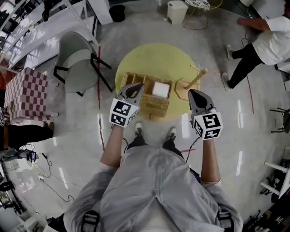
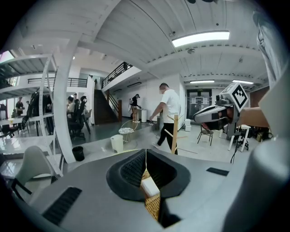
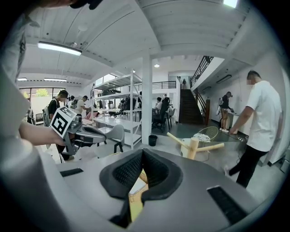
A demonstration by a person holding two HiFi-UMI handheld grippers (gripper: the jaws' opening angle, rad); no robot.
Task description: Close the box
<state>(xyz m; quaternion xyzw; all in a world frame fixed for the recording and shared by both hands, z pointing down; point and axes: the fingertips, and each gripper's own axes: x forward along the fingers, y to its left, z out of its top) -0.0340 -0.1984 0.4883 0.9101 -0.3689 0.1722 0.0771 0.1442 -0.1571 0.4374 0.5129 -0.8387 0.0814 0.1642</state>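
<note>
A woven wicker box (image 1: 136, 81) stands on a round yellow table (image 1: 154, 56) right in front of me, with a white block (image 1: 161, 89) inside it. Its wicker lid (image 1: 154, 108) lies open toward me. My left gripper (image 1: 134, 89) hovers over the box's near left part with its jaws shut and nothing between them. My right gripper (image 1: 195, 94) hangs to the right of the box, near the table's edge, also shut and empty. The left gripper view shows the white block (image 2: 149, 186) and wicker (image 2: 153, 207) below the closed jaws.
A wooden peg stand (image 1: 192, 81) sits at the table's right side. A grey chair (image 1: 77, 61) and a red-checked cube (image 1: 27, 93) stand to the left. Another person (image 1: 267, 43) is at the far right, and a white bin (image 1: 176, 11) is beyond the table.
</note>
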